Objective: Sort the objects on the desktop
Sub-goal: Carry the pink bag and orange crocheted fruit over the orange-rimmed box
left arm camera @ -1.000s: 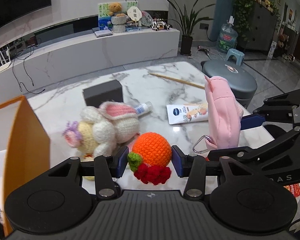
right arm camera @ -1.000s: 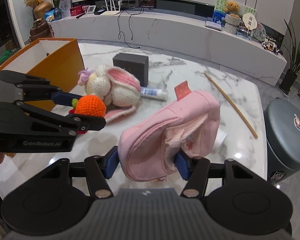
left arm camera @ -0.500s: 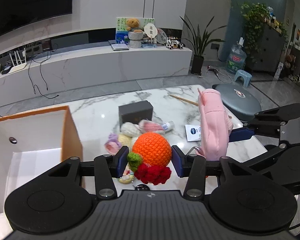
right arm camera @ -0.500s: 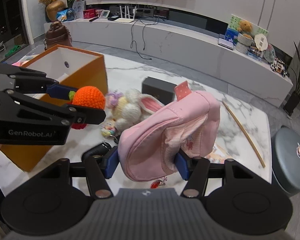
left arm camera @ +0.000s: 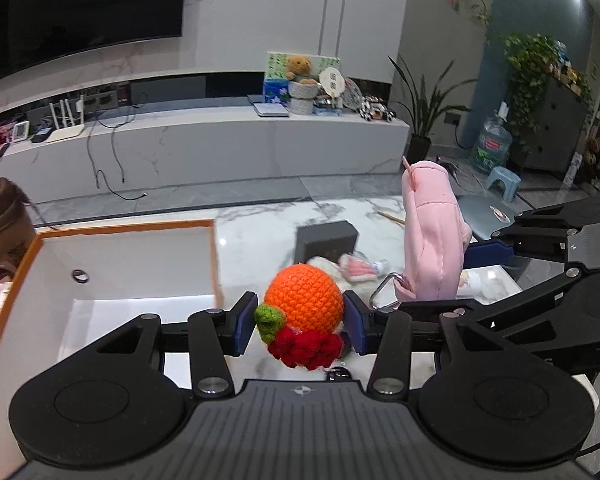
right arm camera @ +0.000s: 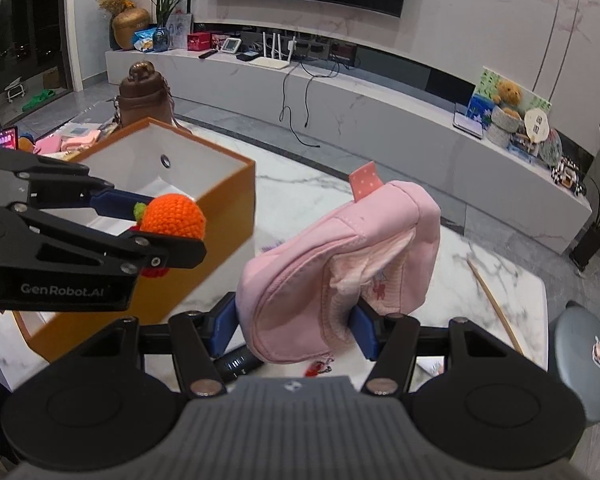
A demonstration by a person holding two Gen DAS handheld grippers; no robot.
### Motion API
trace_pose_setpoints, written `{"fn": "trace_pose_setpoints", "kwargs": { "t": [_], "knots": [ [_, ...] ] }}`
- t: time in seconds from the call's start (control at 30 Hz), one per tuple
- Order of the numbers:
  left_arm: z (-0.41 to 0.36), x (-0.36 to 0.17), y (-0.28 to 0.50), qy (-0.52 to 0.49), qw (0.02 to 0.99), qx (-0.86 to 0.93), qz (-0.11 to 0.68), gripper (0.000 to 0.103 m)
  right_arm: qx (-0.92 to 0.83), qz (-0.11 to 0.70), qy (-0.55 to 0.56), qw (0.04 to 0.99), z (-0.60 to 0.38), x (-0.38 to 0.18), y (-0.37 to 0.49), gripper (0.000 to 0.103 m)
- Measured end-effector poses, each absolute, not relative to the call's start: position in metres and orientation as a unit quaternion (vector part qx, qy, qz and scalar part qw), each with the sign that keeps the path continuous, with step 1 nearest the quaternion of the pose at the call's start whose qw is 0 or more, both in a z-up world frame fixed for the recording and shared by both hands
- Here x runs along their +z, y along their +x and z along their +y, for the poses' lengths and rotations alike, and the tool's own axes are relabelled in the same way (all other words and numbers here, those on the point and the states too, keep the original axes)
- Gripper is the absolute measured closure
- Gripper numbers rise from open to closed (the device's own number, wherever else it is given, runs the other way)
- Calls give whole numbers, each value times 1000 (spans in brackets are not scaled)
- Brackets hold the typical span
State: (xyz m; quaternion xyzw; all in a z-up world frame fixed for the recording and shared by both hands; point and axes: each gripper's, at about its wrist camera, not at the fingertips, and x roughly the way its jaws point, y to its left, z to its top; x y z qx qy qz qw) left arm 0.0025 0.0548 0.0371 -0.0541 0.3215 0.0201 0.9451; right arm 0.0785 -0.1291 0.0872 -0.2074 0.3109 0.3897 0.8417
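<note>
Two held things hang above the tabletop (left arm camera: 260,220), a white marble slab with grey veins: the left tongs (left arm camera: 300,322) clamp a crocheted orange (left arm camera: 306,298) beside the open orange box (right arm camera: 228,216); the right tongs (right arm camera: 294,330) grip a pink pouch (right arm camera: 340,264); a dark box (left arm camera: 326,240) and plush bunny (left arm camera: 356,270) lie below; beyond, a long marble TV bench (left arm camera: 220,140) beneath a wall screen (left arm camera: 80,8).

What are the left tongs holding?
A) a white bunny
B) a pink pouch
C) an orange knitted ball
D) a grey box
C: the left tongs are clamped on the orange knitted ball, while the right tongs grip the pink pouch.
</note>
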Motion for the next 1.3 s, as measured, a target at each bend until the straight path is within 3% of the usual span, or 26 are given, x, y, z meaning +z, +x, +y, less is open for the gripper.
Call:
{"fn": "trace_pose_setpoints", "kwargs": {
  "t": [0.8, 1.13, 1.3],
  "knots": [
    [170, 40, -40, -111, 932, 118, 324, 50, 458, 261, -224, 820, -22, 111, 24, 42],
    [186, 132, -42, -69, 941, 128, 306, 50, 498, 218, -227, 808, 4, 152, 12, 42],
    [211, 130, 7, -71, 931, 120, 337, 50, 502, 230, -243, 798, 29, 155, 32, 42]
  ]
}}
